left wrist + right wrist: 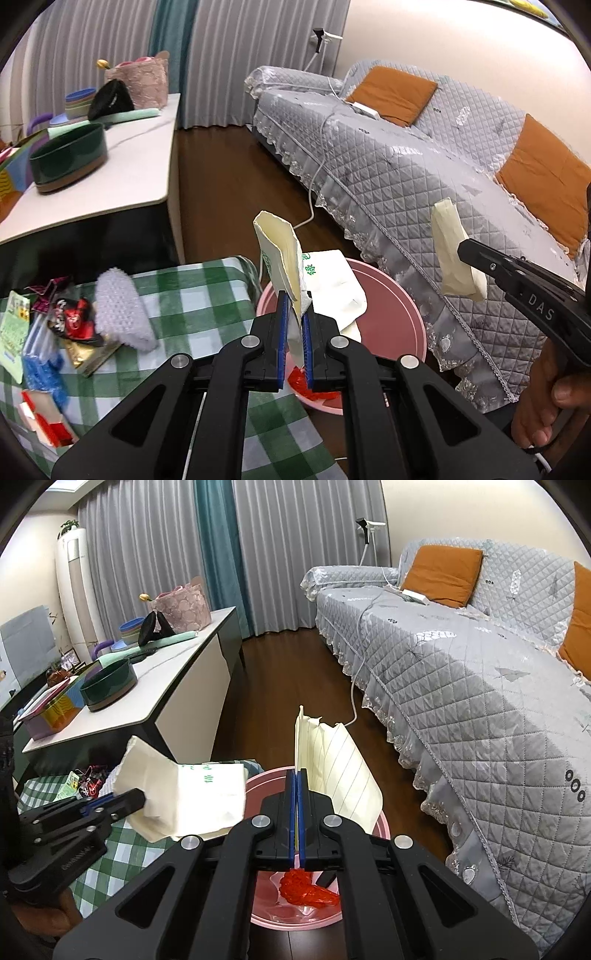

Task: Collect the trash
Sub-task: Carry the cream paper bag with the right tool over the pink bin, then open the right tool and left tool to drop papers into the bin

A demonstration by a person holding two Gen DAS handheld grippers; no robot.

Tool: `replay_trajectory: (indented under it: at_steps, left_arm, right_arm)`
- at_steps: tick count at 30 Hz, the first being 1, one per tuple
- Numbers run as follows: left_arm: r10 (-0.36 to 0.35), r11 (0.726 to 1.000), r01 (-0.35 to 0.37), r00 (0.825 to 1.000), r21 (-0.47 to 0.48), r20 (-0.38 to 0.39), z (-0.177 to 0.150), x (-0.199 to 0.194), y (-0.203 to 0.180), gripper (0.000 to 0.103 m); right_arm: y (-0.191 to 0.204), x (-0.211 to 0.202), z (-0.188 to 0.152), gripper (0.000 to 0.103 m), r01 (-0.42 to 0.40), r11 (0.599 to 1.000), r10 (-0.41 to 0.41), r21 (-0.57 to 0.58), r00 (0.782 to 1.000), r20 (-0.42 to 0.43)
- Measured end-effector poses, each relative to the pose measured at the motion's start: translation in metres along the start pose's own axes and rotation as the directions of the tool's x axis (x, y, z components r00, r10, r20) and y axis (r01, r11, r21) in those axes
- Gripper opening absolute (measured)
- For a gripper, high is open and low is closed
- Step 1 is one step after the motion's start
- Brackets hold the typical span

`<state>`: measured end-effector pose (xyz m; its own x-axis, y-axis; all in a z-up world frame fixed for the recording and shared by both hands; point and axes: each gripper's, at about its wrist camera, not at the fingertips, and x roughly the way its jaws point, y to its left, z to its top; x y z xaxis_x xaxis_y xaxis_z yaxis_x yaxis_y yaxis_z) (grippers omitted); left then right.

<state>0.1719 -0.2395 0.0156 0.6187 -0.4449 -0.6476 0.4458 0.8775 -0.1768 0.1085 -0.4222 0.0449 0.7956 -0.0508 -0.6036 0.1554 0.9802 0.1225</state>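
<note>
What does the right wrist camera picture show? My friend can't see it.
The right gripper pinches a cream paper wrapper above a pink bin with red trash inside. The left gripper holds another white wrapper beside it.

A pink bin [382,823] on the floor holds crumpled red plastic [306,888]. Cream paper wrappers [343,771] hang above it.
</note>
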Motion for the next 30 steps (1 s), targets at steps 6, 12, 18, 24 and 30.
replay_trajectory:
  at_steps: [6, 12, 18, 24, 30]
  left_arm:
    - [-0.009, 1.0, 0.01, 1.0, 0.008, -0.024, 0.0, 0.013, -0.005, 0.007]
    - [-0.018, 1.0, 0.018, 0.999, 0.008, -0.05, 0.002, 0.022, -0.006, 0.008]
    - [-0.021, 0.997, 0.016, 0.997, -0.07, -0.079, 0.001, 0.03, 0.005, 0.035]
    - [-0.011, 0.998, 0.006, 0.998, -0.07, -0.07, -0.004, 0.015, 0.012, 0.035]
    - [0.013, 0.997, -0.015, 1.0, -0.076, -0.029, -0.008, -0.023, 0.027, 0.035]
  right_arm:
    - [0.0, 0.004, -0.001, 0.001, -0.005, 1.0, 0.005, 0.005, 1.0, -0.011]
    - [0.0, 0.009, -0.003, 0.005, -0.003, 1.0, 0.003, 0.005, 1.0, -0.029]
    - [-0.006, 0.012, -0.002, 0.046, 0.025, 0.999, -0.024, 0.034, 0.999, -0.037]
    - [-0.002, 0.011, -0.001, 0.046, 0.022, 0.999, -0.021, 0.042, 0.999, -0.035]
    - [0.016, 0.004, 0.002, 0.046, -0.006, 1.0, 0.006, 0.029, 1.0, -0.006]
